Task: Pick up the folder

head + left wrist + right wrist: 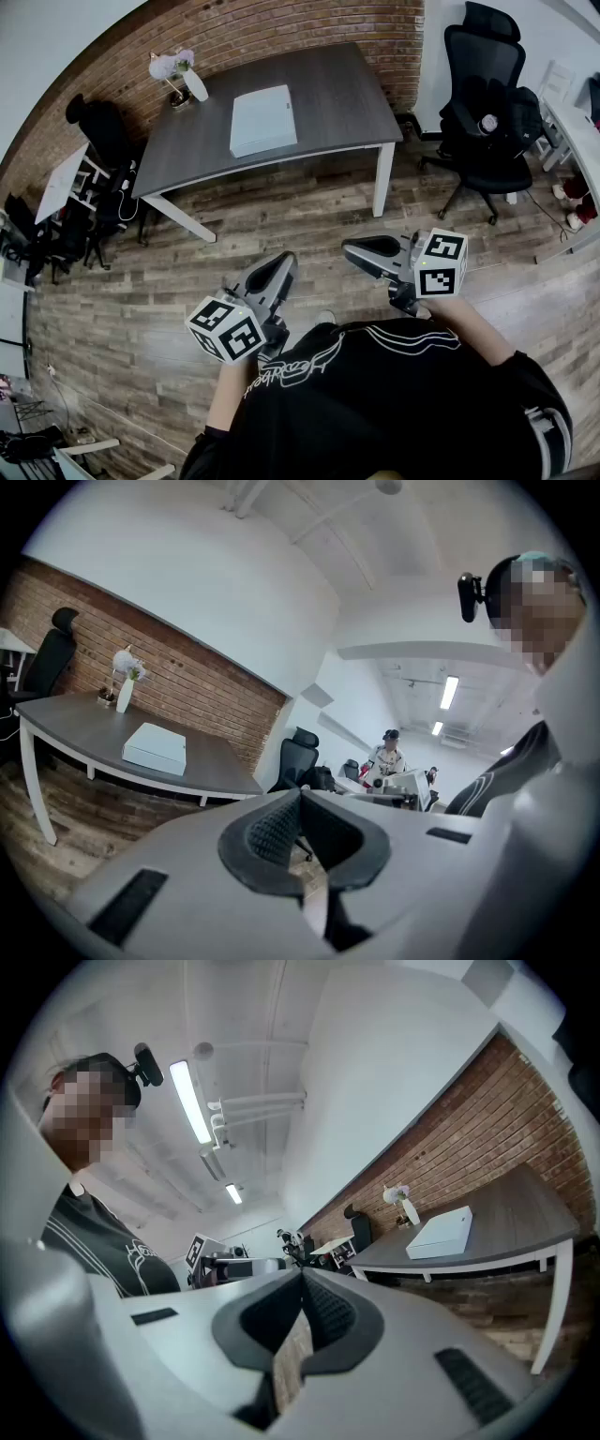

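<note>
The white folder (262, 119) lies flat near the middle of the dark grey table (328, 94), far ahead of me. It shows as a white box (155, 747) in the left gripper view and again as the folder (441, 1234) in the right gripper view. My left gripper (284, 262) is held close to my body at the lower left, jaws shut and empty. To the right of it my right gripper (352, 249) is also shut, with nothing in it. Both hang over the wooden floor, well short of the table.
A vase with flowers (186, 77) stands at the table's far left corner. A black office chair (487, 103) is at the right, another dark chair (98, 122) at the left by the brick wall (281, 28). White desks (581, 131) stand at the right edge.
</note>
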The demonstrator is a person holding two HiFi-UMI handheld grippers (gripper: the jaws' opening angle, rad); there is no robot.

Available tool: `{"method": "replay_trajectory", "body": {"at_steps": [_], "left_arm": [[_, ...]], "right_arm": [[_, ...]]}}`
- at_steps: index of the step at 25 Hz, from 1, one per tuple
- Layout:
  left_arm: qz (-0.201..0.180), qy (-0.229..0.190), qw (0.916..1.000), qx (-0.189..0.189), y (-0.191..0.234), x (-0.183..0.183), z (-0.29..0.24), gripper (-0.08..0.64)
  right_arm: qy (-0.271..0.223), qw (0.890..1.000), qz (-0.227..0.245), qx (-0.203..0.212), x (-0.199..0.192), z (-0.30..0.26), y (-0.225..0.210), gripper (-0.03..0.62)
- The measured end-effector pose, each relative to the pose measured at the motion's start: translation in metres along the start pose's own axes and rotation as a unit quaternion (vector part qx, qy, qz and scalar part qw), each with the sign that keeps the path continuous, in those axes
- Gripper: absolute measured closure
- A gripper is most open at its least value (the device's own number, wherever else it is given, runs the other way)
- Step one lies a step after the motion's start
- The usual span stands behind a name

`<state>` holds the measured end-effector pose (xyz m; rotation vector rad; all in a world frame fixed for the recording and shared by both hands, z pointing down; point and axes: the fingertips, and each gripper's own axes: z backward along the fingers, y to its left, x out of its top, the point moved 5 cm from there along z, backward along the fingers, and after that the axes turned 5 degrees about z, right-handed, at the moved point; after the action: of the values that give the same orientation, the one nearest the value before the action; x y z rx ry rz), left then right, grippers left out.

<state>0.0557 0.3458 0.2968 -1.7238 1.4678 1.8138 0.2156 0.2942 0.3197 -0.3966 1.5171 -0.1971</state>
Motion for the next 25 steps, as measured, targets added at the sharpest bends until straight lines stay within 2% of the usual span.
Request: {"method": "replay_trajectory", "body": {"at_steps": [7, 14, 19, 25], "left_arm": [[0.016, -0.001, 0.9999, 0.002, 0.013, -0.007, -0.003, 0.552], [0.026, 0.01, 0.9996, -0.006, 0.046, 0.004, -0.024, 0.552], [0.036, 0.023, 0.999, -0.011, 0.09, 0.022, -0.046, 0.552], [0.054, 0.044, 0.9975, -0.012, 0.162, 0.059, -0.082, 0.552]], "right_arm": [[-0.009, 0.999, -0.032, 0.025, -0.003, -0.006, -0.007, 0.595], [-0.014, 0.998, -0.057, 0.013, 0.0, -0.024, -0.041, 0.595], [-0.017, 0.997, -0.072, 0.002, 0.006, -0.05, -0.08, 0.595], [-0.02, 0.995, -0.097, -0.015, 0.024, -0.094, -0.142, 0.594]]}}
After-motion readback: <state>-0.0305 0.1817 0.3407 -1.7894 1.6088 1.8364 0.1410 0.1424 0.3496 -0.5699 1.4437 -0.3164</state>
